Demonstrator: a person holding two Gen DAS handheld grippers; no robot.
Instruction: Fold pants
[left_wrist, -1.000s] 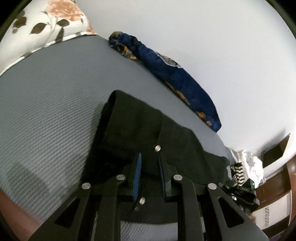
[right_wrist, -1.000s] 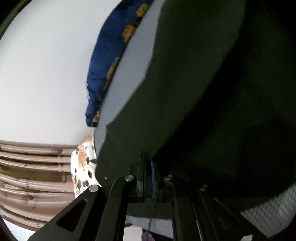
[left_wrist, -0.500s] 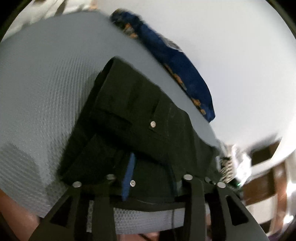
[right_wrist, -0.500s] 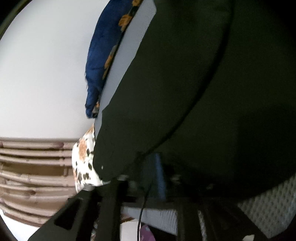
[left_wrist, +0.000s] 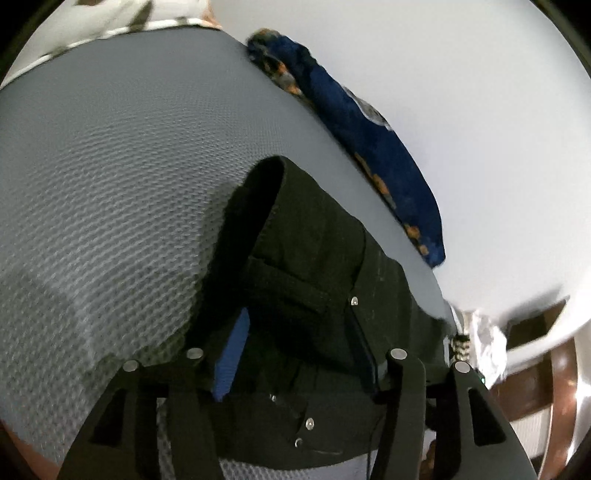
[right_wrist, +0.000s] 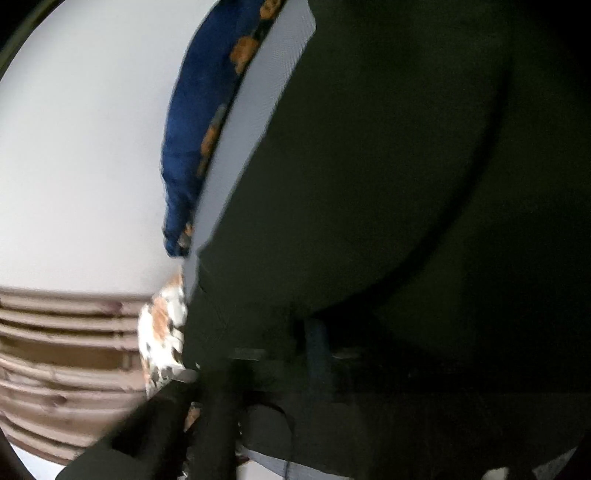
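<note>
Left wrist view: left gripper spread, jaws just opened wider, pads standing either side of the near end of the pants without pressing, so the cloth lies loose between them. Folded black pants straight ahead of this gripper and just beneath it, long axis running away and up-left toward a rounded fold at the far end; waistband buttons close under the fingers. Resting on a grey textured bedsheet, with much bare sheet to the left. Beyond the pants, a blue patterned cloth bunched along the sheet's far edge against a pale wall; a floral pillow at top left; brown wooden furniture low right. Right wrist view: dark and blurred; right gripper pressed together, jaws just closed, black cloth lying all round the tips, though whether any is pinched cannot be told. Pants filling most of the picture, immediately ahead and to the right, one long edge slanting up along a strip of grey sheet. Same blue cloth at top, wall to the left, a ribbed wooden headboard low left. Judged from this, both hands about equally near one end of the bundle, and the fold looks nearly done.
</note>
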